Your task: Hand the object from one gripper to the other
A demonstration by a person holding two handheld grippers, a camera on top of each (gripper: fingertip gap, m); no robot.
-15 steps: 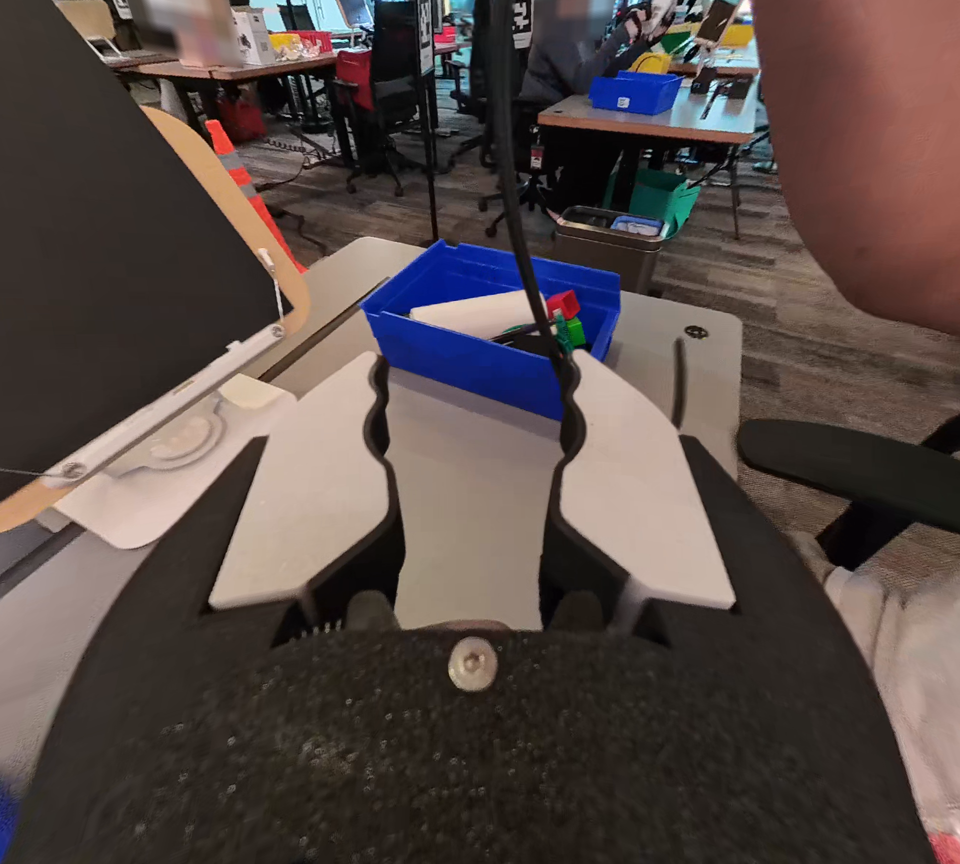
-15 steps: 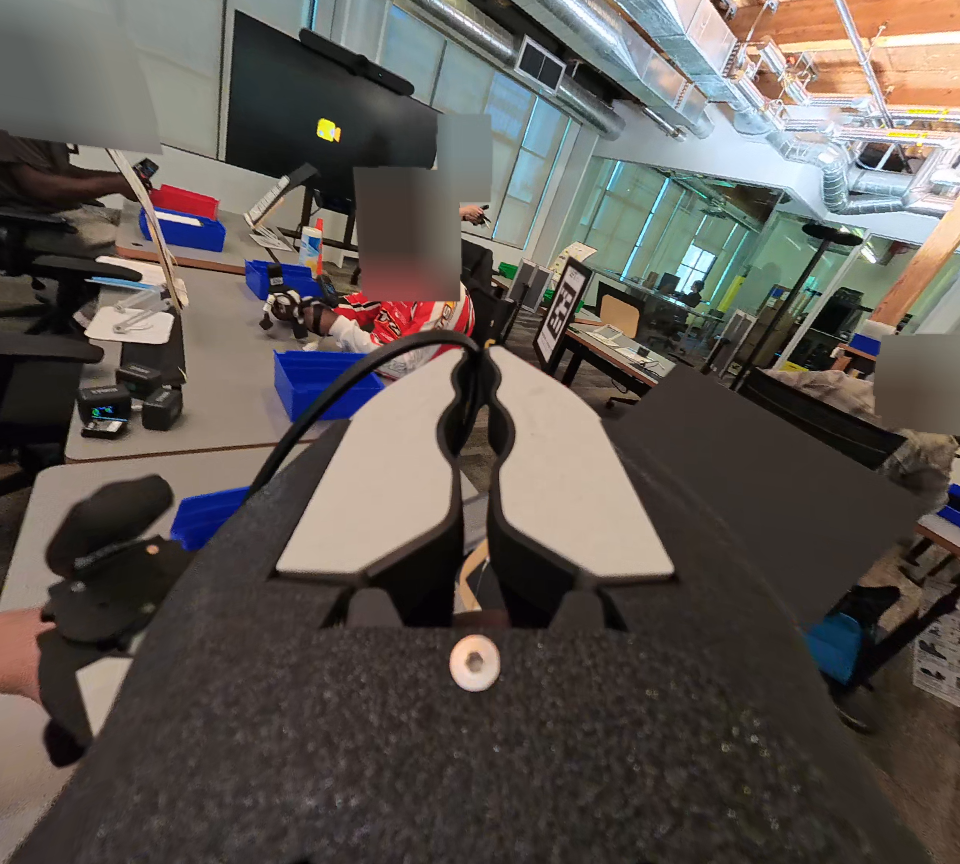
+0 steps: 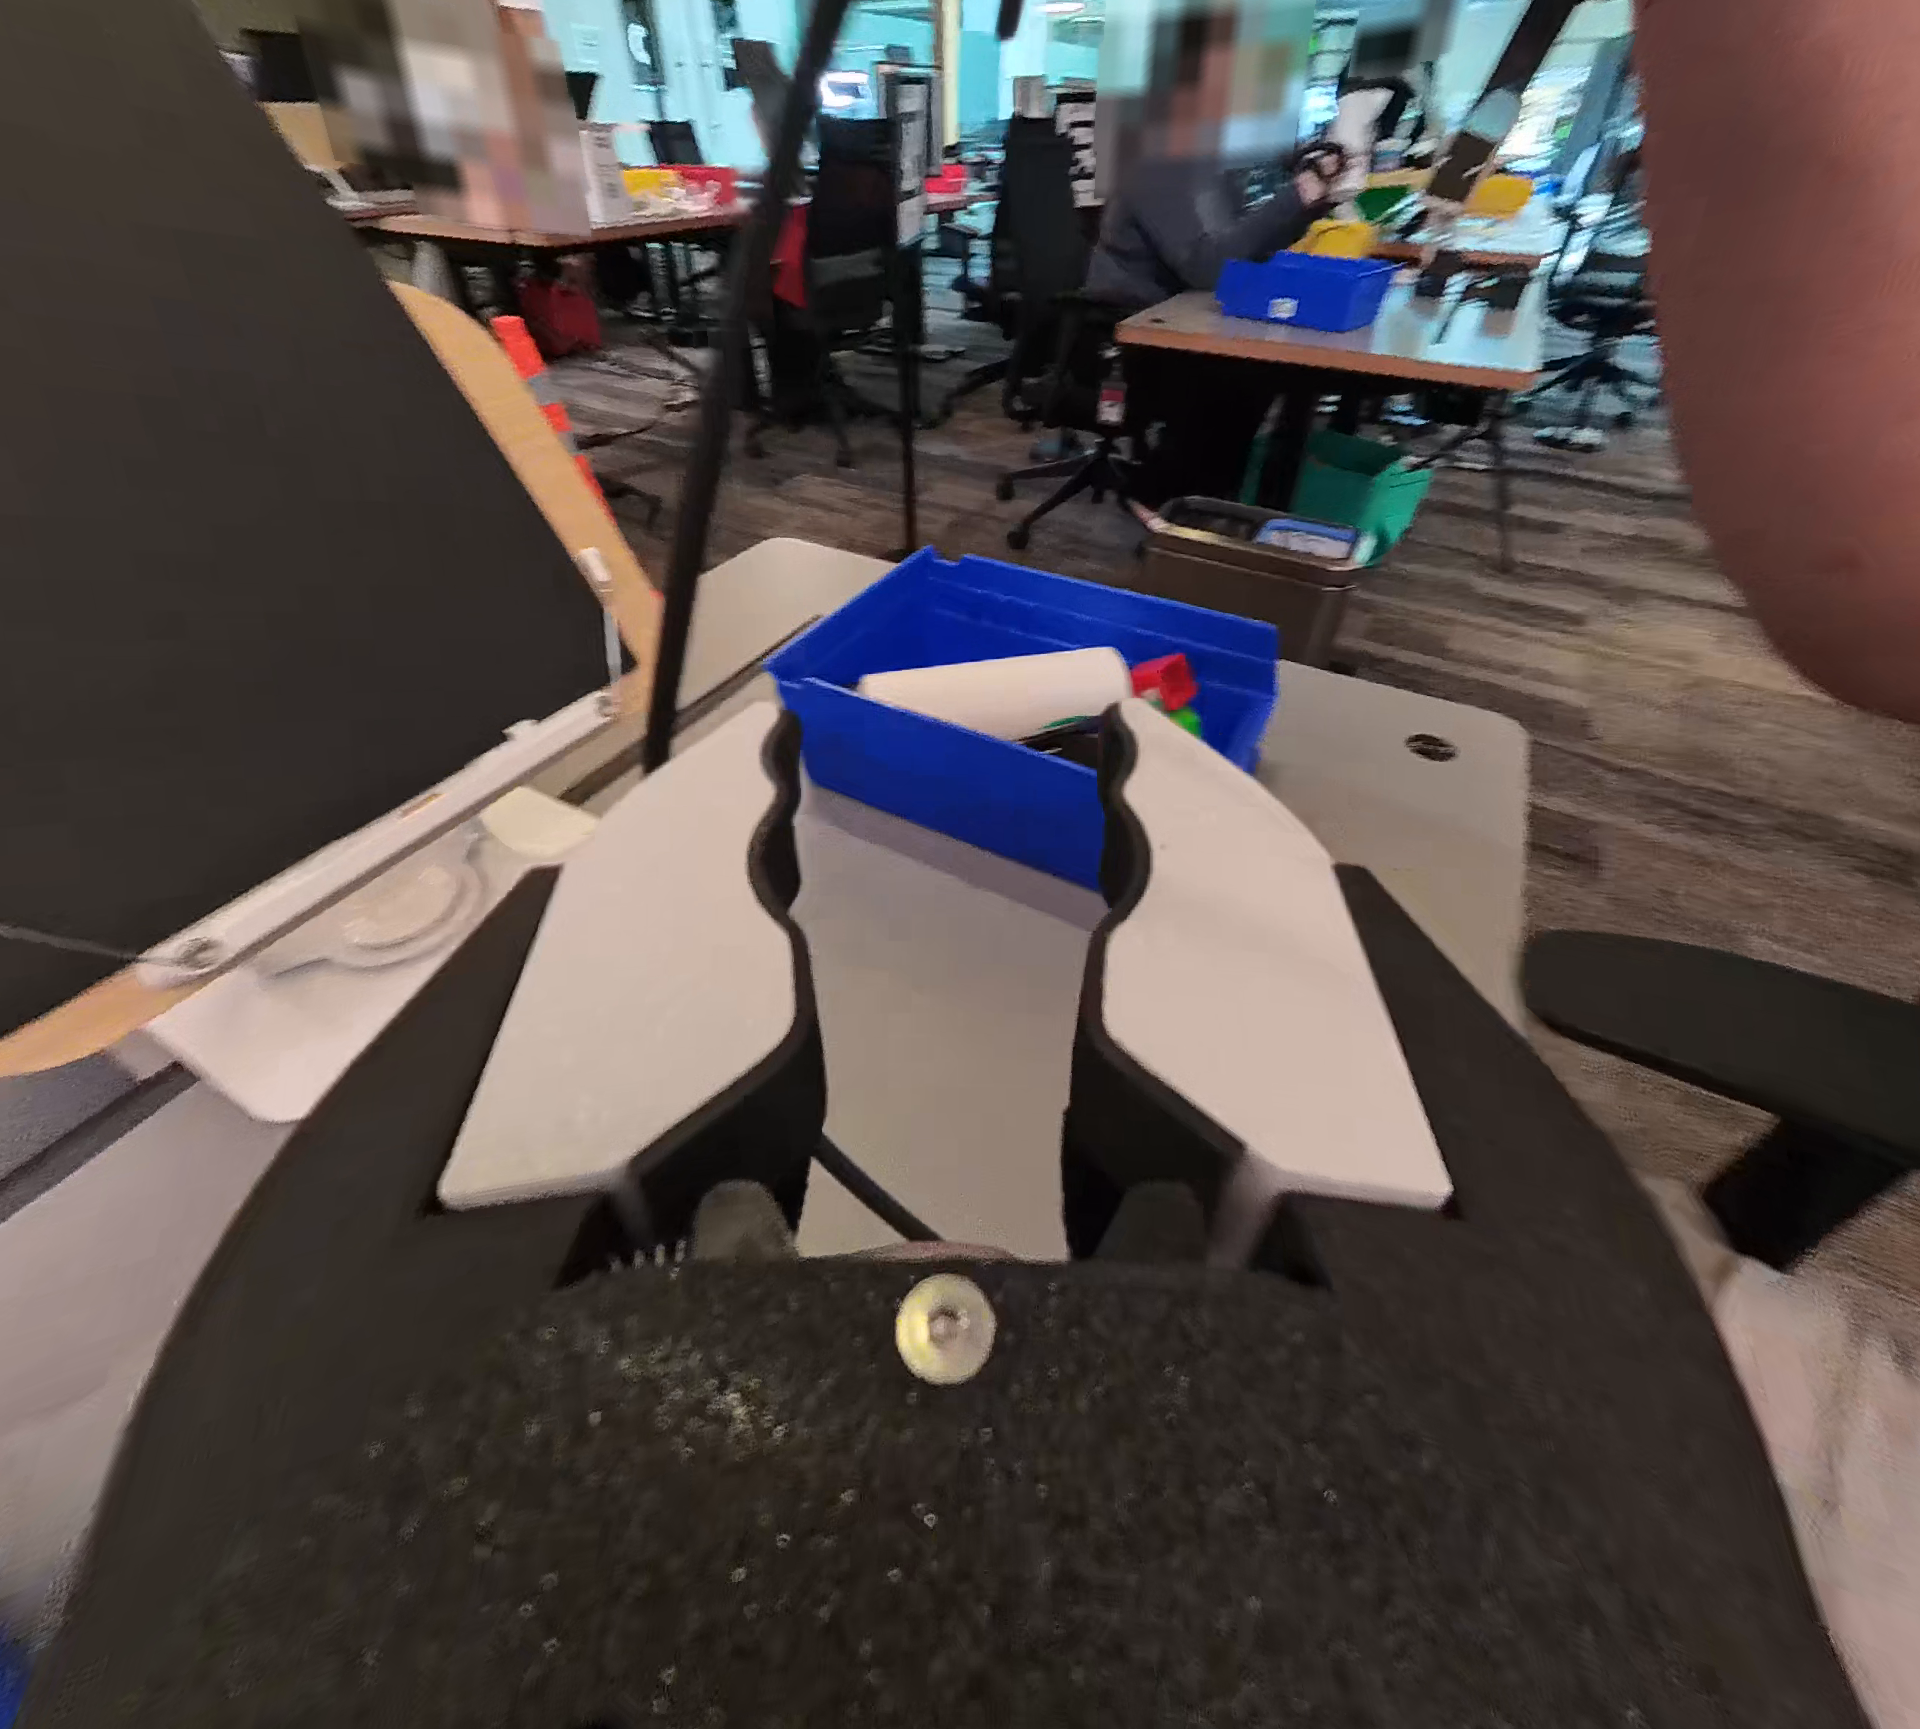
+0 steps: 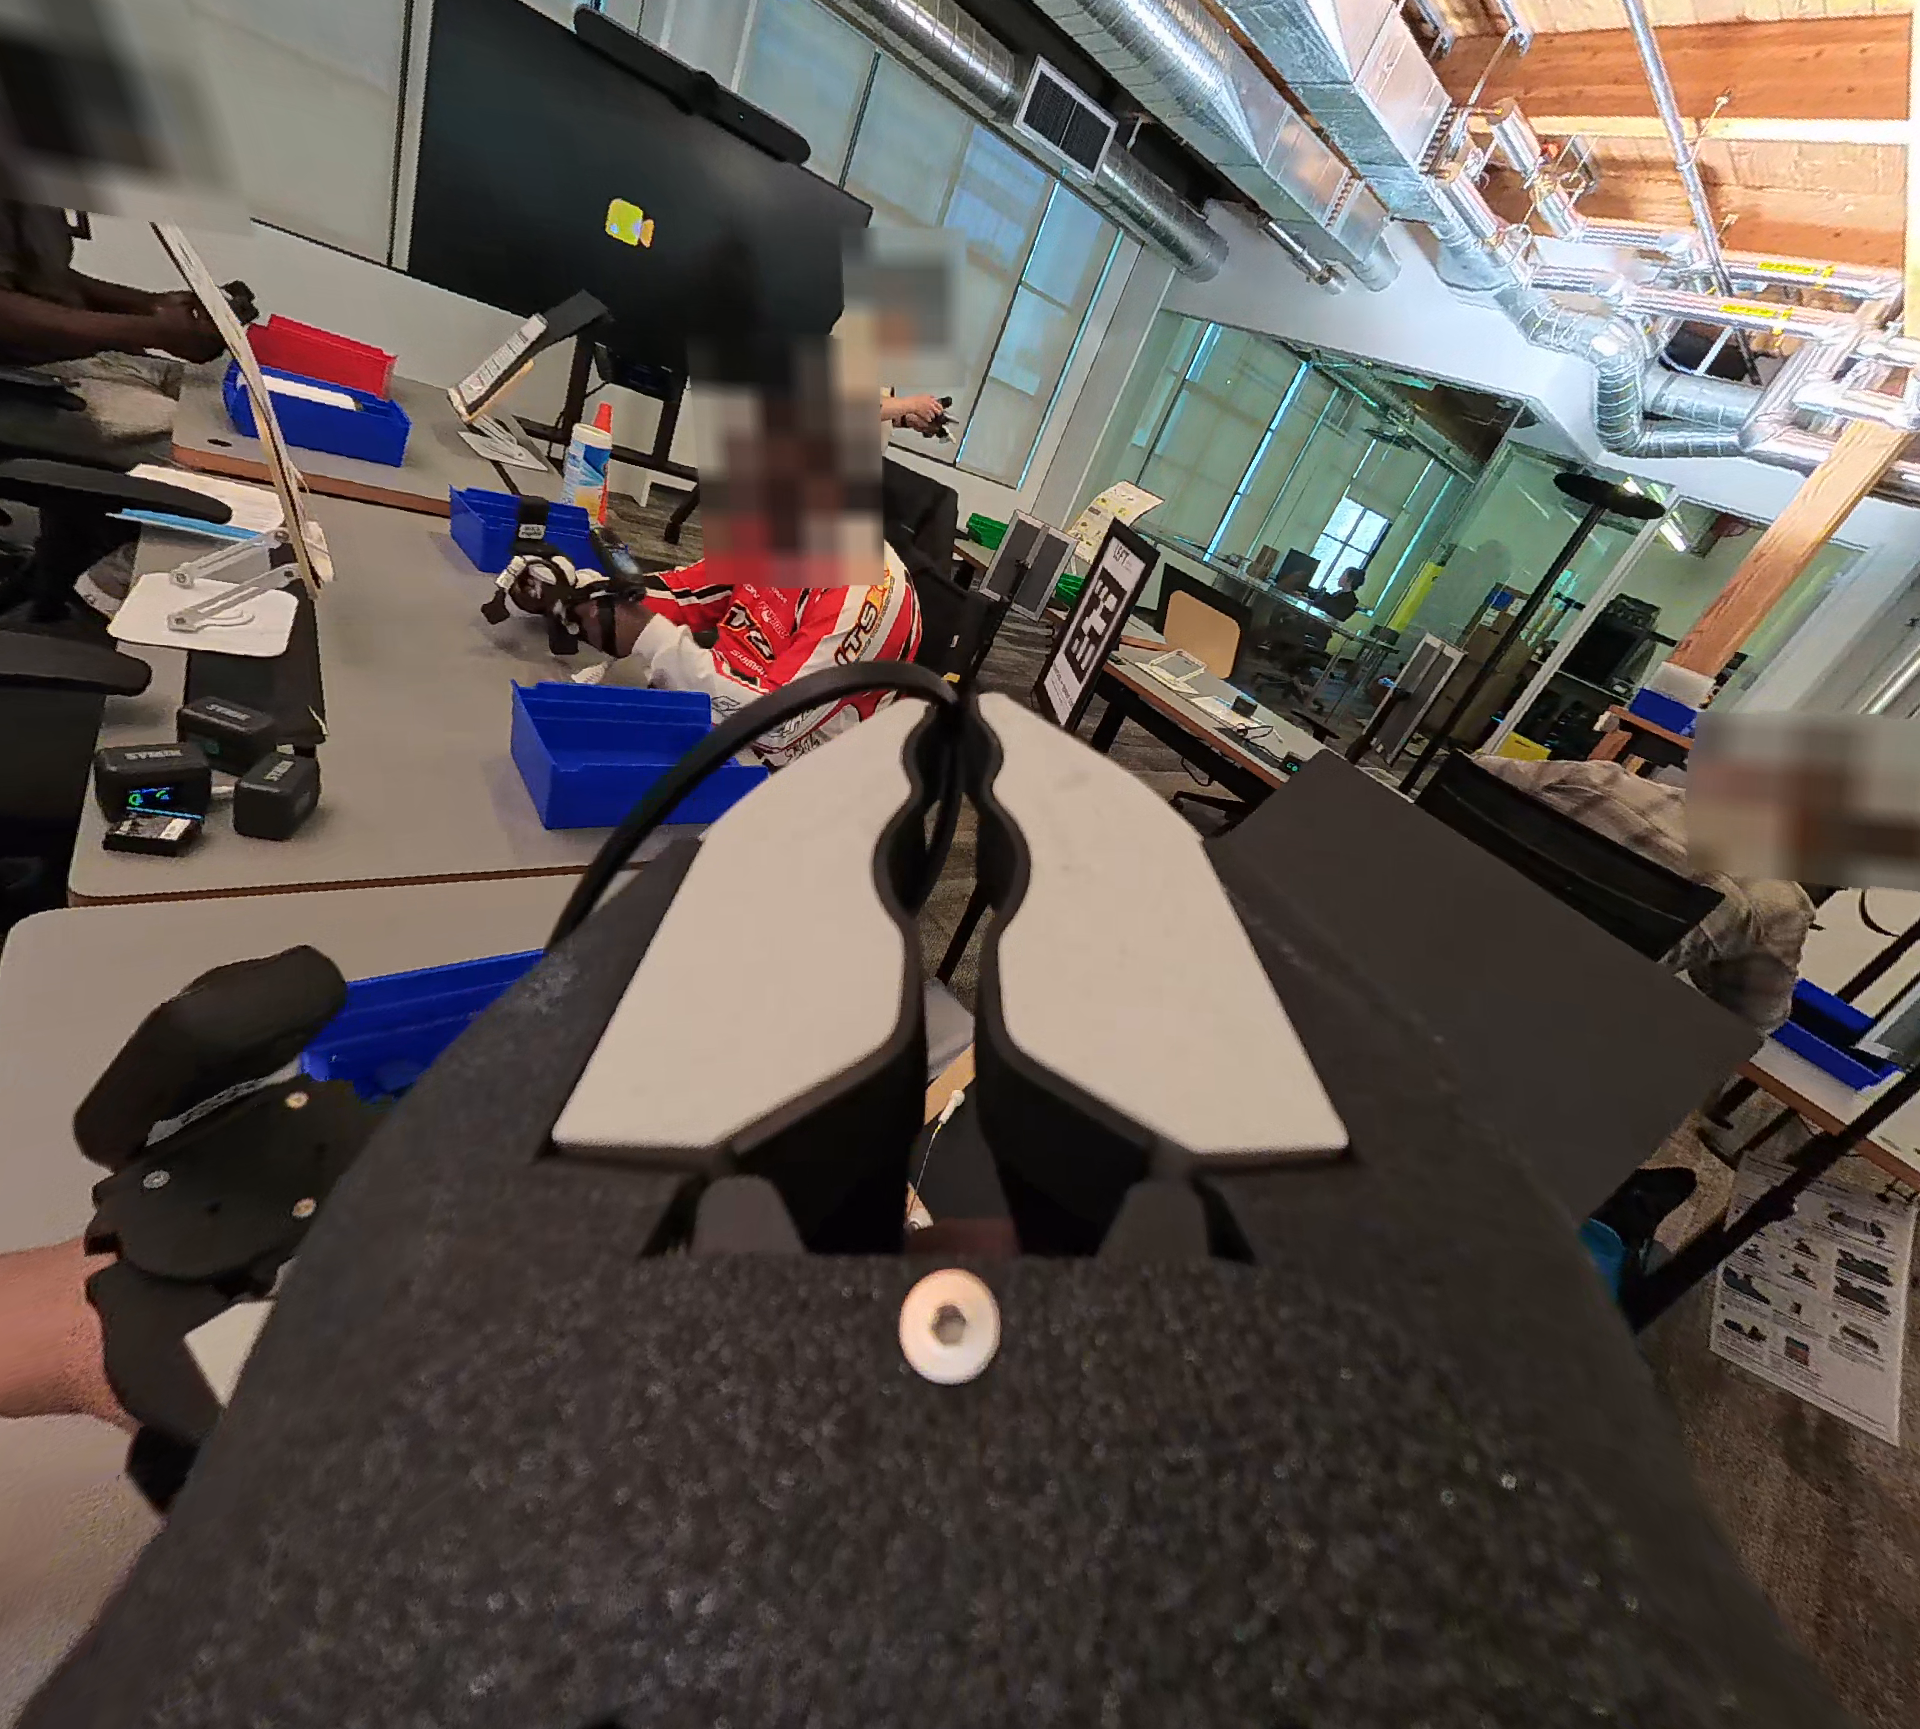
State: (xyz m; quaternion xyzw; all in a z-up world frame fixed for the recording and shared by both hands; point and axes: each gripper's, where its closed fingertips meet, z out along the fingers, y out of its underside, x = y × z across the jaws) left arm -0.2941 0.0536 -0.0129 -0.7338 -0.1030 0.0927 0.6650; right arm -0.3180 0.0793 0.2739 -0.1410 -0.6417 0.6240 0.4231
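**A:** Start with the tools. What are they doing?

**B:** The right gripper [image 4: 951, 723] has its fingers pressed together on a thin black cable [image 4: 727, 749], pinched at the tips; the cable arcs off to the left and down out of sight. The left gripper [image 3: 948, 734] stands with its fingers well apart and nothing between the tips.

**A:** So where is the cable for the left one?

**B:** In the left wrist view it hangs from above, slanting down just left of the open fingers [image 3: 665, 900]. A dark strand also shows low in the gap near the finger roots; that is probably the same cable, but the blur leaves me unsure.

**A:** Which step, then?

**B:** I judge the hand-over is only half made: one side holds, the other has yet to take. The next move calls for bringing the open tips around the hanging cable and closing before the right lets go.

**A:** Counts?

**B:** Two grippers, one cable. On the near table [image 3: 1382, 806], one blue bin [image 3: 966, 786] holding a white roll [image 3: 997, 692] and small red and green pieces.
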